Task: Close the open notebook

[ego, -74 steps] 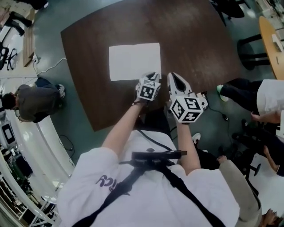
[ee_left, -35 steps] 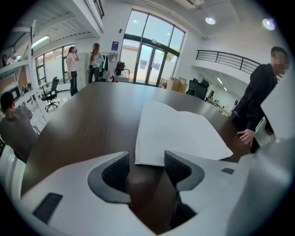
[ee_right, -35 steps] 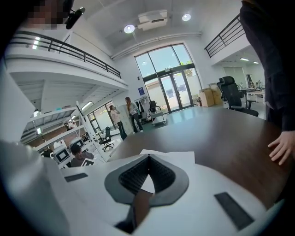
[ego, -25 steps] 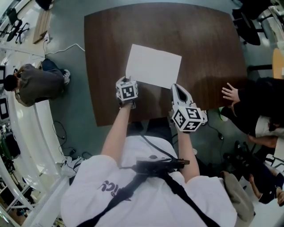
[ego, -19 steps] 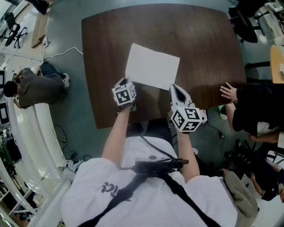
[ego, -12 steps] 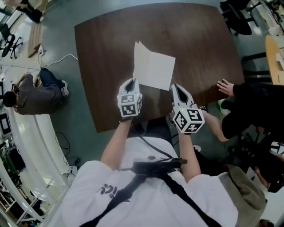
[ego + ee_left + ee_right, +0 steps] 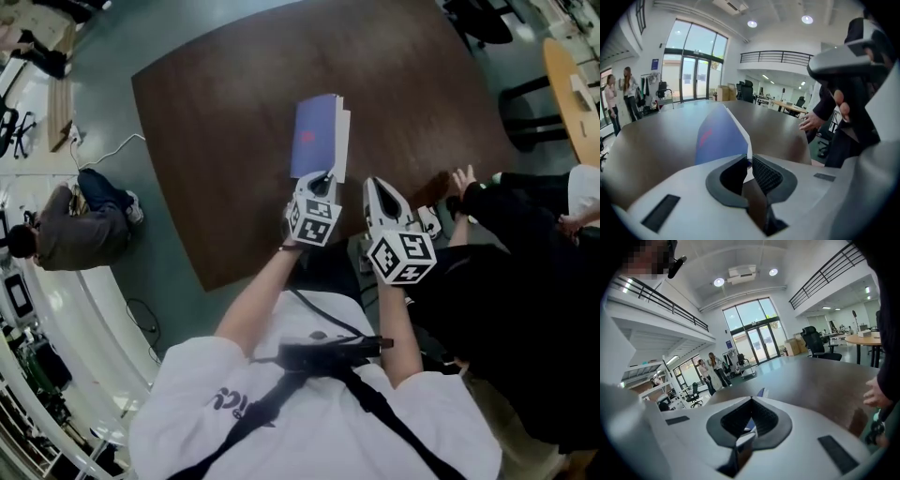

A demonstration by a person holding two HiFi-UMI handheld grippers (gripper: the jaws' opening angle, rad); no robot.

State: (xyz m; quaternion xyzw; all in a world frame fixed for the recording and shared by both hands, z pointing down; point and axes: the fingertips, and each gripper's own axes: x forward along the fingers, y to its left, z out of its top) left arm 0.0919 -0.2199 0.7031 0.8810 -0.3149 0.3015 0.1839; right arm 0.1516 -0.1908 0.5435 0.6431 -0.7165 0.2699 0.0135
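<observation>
Blue cover [image 7: 314, 136] is showing now; a second ago the notebook [image 7: 321, 157] was lying flat open, all white. It's sitting half-folded mid-table [image 7: 216, 112], its long axis running from the table's near edge to its far edge and its blue face turned left. My left gripper [image 7: 323, 178] is pinching the cover's near edge. My right gripper [image 7: 377, 186] is hovering closed and empty by the table's near edge.

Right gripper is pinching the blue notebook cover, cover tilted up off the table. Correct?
Wrong gripper. The left gripper is pinching the blue notebook cover, which is tilted up off the table. The left gripper view shows the cover's edge between its jaws. In the head view the right gripper sits beside it, apart.
</observation>
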